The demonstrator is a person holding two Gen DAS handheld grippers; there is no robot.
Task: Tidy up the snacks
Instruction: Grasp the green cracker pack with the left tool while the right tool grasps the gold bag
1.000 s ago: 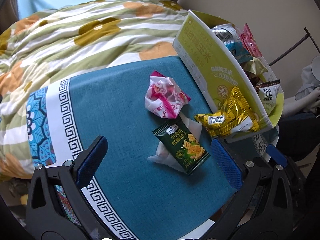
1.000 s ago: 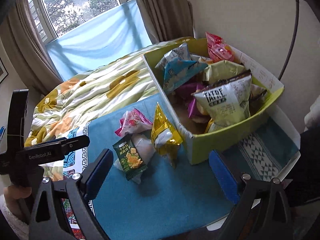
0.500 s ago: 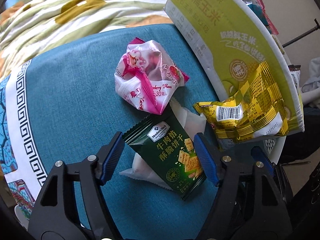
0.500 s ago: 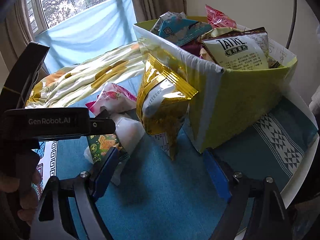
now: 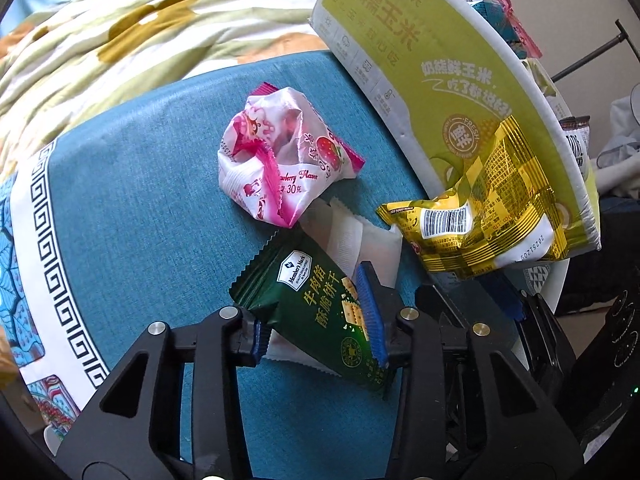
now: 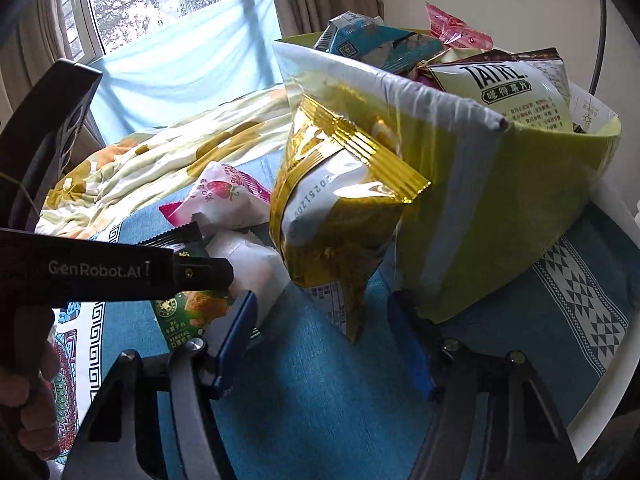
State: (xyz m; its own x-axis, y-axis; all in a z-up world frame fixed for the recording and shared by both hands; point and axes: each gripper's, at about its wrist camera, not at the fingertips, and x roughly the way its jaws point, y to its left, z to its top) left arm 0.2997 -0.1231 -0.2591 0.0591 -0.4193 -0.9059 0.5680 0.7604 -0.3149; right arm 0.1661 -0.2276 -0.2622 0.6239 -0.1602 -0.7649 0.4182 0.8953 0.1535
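Observation:
My left gripper (image 5: 316, 320) is shut on a dark green cracker packet (image 5: 316, 300) lying on the teal cloth (image 5: 140, 200); the packet also shows in the right wrist view (image 6: 188, 308) under the left gripper's body. A white packet (image 5: 360, 240) lies under it. A pink-and-white strawberry packet (image 5: 276, 164) sits just beyond. A gold packet (image 5: 480, 220) leans against the yellow-green snack box (image 5: 420, 60). My right gripper (image 6: 324, 336) is open, its fingers either side of the gold packet's (image 6: 340, 220) lower end, close to the box (image 6: 500, 220).
The box holds several snack bags, including a white chip bag (image 6: 516, 88) and a teal one (image 6: 372, 44). A floral quilt (image 5: 140, 32) lies behind the cloth. The table's white edge (image 6: 608, 380) runs at the right. A thin black rod (image 5: 584, 56) stands by the wall.
My left gripper has moved forward and closed on the green cracker packet. My right gripper has moved in lower and closer to the gold packet and narrowed a little.

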